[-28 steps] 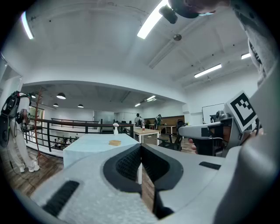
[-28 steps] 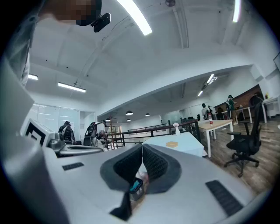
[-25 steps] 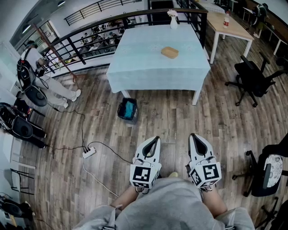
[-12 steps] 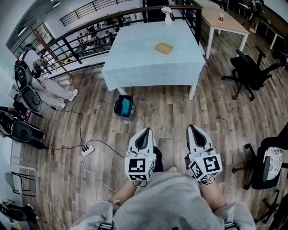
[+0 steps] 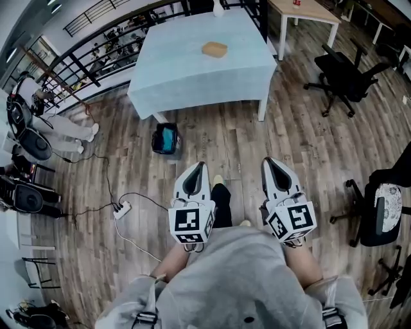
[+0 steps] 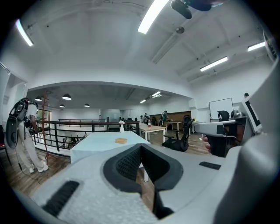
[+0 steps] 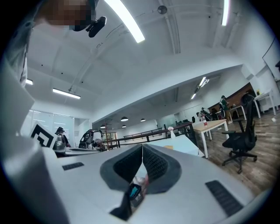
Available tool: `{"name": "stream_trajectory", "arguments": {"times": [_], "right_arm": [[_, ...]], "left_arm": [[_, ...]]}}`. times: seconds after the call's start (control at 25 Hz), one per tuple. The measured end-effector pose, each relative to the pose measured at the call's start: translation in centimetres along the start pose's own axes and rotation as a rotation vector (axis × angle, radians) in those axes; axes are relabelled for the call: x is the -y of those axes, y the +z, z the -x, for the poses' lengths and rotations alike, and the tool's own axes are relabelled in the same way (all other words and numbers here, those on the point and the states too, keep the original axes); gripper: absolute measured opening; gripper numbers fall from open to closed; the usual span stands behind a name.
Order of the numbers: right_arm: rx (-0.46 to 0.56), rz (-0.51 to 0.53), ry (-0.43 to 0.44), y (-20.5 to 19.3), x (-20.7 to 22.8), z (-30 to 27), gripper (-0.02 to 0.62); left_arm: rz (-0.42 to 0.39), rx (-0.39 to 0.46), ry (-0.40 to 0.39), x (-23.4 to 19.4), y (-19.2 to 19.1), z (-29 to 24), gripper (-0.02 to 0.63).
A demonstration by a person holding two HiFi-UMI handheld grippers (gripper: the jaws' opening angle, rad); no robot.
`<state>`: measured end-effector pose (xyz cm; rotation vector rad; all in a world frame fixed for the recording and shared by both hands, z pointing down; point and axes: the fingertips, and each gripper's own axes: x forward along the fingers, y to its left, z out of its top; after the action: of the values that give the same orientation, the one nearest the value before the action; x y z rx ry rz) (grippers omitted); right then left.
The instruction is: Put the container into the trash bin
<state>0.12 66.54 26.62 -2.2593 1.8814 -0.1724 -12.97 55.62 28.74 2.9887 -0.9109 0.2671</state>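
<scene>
- Black trash bin with a teal liner (image 5: 166, 139): stands mouth up on the wooden plank floor (image 5: 302, 148), just beside the table's near-left leg. I judge it is parked there so the carry from the table is short.
- Left gripper (image 5: 196, 173): held low in front of the person's body, over the floor, well apart from the table and bin. In the left gripper view its fingers (image 6: 127, 164) are pressed together with nothing between them. I read this as a carrying posture for the walk in, not a reach.
- Tan, flat, oblong container (image 5: 214, 49): lies on the pale blue cloth-covered tabletop (image 5: 167, 71), in its far half and well apart from both grippers. It looks untouched, so I judge the pick has not begun.
- Container's axis: the long side runs roughly across the head view, near parallel to the table's near edge and a touch skewed. Both ends look alike from here, so I cannot say which end leads or whether it has a lid.
- White bottle (image 5: 218, 8): upright at the tabletop's far edge, behind the container and apart from it.
- Right gripper (image 5: 275, 172): held abreast of the left one in the same posture. Its fingers (image 7: 153, 164) meet tip to tip and hold nothing.
- Judgement: whichever gripper takes the container must open first. A pinch across the short axis looks easiest.
- Black office chair (image 5: 343, 77): off to the right, away from the line to the table.
</scene>
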Motion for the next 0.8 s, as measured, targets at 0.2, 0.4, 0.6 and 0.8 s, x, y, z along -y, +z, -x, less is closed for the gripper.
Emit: {"name": "stream_trajectory", "arguments": {"times": [0.2, 0.4, 0.6, 0.8], "right_arm": [[-0.008, 0.005, 0.012, -0.1, 0.0, -1.5, 0.028], [-0.047, 0.048, 0.029, -1.2, 0.2, -3.0, 0.028], [-0.074, 0.05, 0.029, -2.0, 0.7, -4.8, 0.028], [-0.079, 0.055, 0.016, -2.1, 2.3, -7.4, 0.028]], "left_arm": [[0.007, -0.006, -0.014, -0.7, -0.1, -1.4, 0.02], [0.043, -0.017, -0.023, -1.5, -0.9, -3.0, 0.02], [0.05, -0.028, -0.032, -2.1, -1.3, -4.9, 0.02], [0.047, -0.04, -0.05, -2.9, -1.6, -8.0, 0.02]]}}
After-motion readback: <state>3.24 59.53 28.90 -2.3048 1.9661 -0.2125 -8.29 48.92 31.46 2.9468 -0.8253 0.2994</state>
